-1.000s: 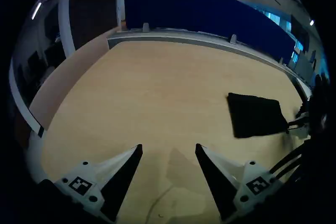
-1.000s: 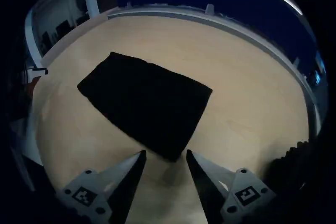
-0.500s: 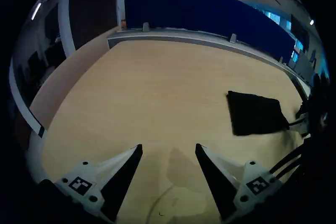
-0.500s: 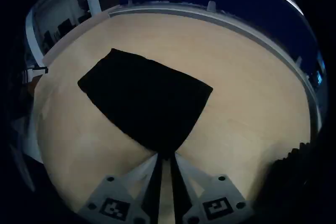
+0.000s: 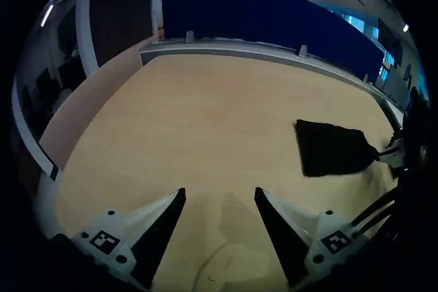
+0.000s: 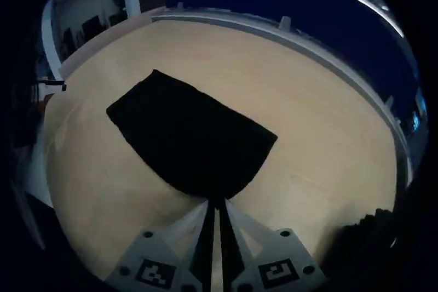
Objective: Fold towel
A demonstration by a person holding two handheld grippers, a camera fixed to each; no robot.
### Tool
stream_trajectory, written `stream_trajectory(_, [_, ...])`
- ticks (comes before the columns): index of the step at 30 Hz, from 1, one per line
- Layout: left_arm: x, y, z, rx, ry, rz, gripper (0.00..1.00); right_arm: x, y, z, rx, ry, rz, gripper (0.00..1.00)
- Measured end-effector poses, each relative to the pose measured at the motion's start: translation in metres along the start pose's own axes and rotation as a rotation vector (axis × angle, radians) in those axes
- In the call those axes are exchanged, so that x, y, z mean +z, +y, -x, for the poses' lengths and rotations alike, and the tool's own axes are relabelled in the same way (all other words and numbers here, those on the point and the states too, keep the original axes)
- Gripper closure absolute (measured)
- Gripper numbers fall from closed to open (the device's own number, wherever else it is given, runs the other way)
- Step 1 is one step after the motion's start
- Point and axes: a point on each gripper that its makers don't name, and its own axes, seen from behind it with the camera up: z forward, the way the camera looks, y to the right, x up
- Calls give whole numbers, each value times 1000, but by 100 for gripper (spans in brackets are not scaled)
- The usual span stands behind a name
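Note:
A black towel point(image 6: 191, 138) lies flat on the pale wooden table point(image 6: 306, 106), folded into a rough rectangle. My right gripper point(image 6: 217, 204) is shut on the towel's near corner, and that corner is drawn up into a point between the fingers. In the left gripper view the same towel point(image 5: 331, 148) lies far to the right, with the right gripper point(image 5: 383, 152) pinching its right end. My left gripper point(image 5: 219, 196) stands open over bare wood, well away from the towel, with nothing between its fingers.
A dark blue partition point(image 5: 263, 15) runs along the table's far edge behind a grey rail point(image 5: 246, 48). The table's left edge point(image 5: 52, 171) lies close to my left gripper. A dark sleeve point(image 5: 419, 122) is at the far right.
The right gripper went from open to shut on the towel's near corner, and has since lifted it a little, pulling the corner to a point. The left gripper has not moved.

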Motion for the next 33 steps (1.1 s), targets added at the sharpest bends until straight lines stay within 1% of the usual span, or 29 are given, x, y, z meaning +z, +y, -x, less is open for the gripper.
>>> stream_trajectory(9, [-6, -3, -4, -9, 16, -3, 7, -14, -13, -50, -140, 58, -17, 94])
stream_trajectory(15, [-12, -7, -5, -29, 31, -10, 7, -20, -26, -80, -229, 84, -31, 94])
stream_trajectory(21, [-17, -14, -3, -55, 42, -18, 7, -20, -36, -99, -284, 95, -45, 94])
stream_trajectory(29, [-24, -20, -3, -50, 51, -30, 7, -15, -45, -120, -334, 107, -62, 94])
stream_trajectory(33, [-28, -22, -4, -52, 59, -39, 7, -8, -57, -134, -394, 111, -76, 94])
